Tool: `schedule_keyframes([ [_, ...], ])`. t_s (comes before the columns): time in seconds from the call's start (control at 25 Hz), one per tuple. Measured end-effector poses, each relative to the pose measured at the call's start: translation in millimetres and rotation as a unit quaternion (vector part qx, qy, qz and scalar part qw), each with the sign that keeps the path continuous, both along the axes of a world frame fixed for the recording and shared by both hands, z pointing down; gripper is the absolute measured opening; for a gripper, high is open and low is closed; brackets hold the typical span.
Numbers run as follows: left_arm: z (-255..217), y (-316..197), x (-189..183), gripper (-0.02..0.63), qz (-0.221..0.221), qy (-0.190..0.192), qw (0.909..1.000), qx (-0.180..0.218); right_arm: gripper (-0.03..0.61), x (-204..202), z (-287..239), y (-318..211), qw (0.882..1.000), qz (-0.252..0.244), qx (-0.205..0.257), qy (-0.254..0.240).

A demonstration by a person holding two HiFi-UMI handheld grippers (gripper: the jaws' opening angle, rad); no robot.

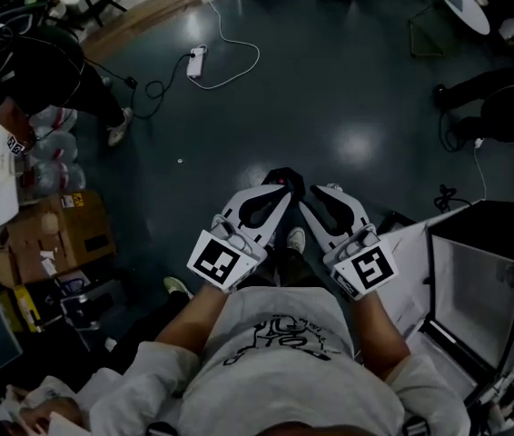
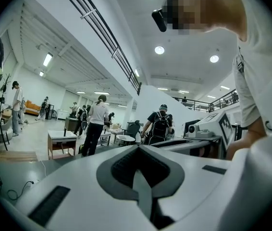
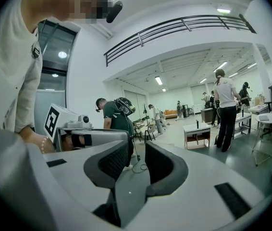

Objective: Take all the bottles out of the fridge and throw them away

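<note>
Head view: the left tool (image 1: 278, 184) and the right tool (image 1: 317, 198) are held side by side in front of the person, above a dark floor (image 1: 330, 89), with their tips close together. In the left gripper view the jaws of the left tool are seen pressed together with nothing between them. In the right gripper view the jaws of the right tool stand a modest gap apart, and that gap is empty. No bottle from the fridge is held or visible. A black, boxy cabinet (image 1: 479, 271) at the right, judged to be the fridge, shows only a smooth pale panel; its inside is hidden.

Several risks can be judged from here. The closed left tool would have to be opened before any grasp. A smooth, round bottle could slide out of a partial grip. The white cable (image 1: 230, 57) lying on the floor could be caught underfoot. The two tips, being so near, could knock together.

The tool shells are matte pale plastic with rounded contours, and the pads are dark and finely ribbed. The floor is glossy and mirrors the ceiling lamps.
</note>
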State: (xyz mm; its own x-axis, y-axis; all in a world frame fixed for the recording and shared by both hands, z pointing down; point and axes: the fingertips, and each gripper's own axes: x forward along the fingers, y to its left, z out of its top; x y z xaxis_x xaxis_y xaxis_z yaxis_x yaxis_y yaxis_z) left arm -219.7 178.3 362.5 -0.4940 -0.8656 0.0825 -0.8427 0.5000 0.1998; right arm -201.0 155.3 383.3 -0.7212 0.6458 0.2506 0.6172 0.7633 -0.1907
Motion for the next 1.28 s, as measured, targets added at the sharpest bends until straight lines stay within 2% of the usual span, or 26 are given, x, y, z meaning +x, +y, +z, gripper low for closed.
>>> schedule_keyframes([
  [0.72,-63.2,-15.8,26.7,0.011,0.029,-0.019,0.9994,0.004,0.117,15.8,-70.2,-14.3,1.000,0.013,0.013,-0.008],
  [1.28,-84.8,-22.0,39.6,0.011,0.050,-0.022,0.9985,-0.002,0.109,29.8,-103.7,-18.9,1.000,0.007,0.018,-0.018],
])
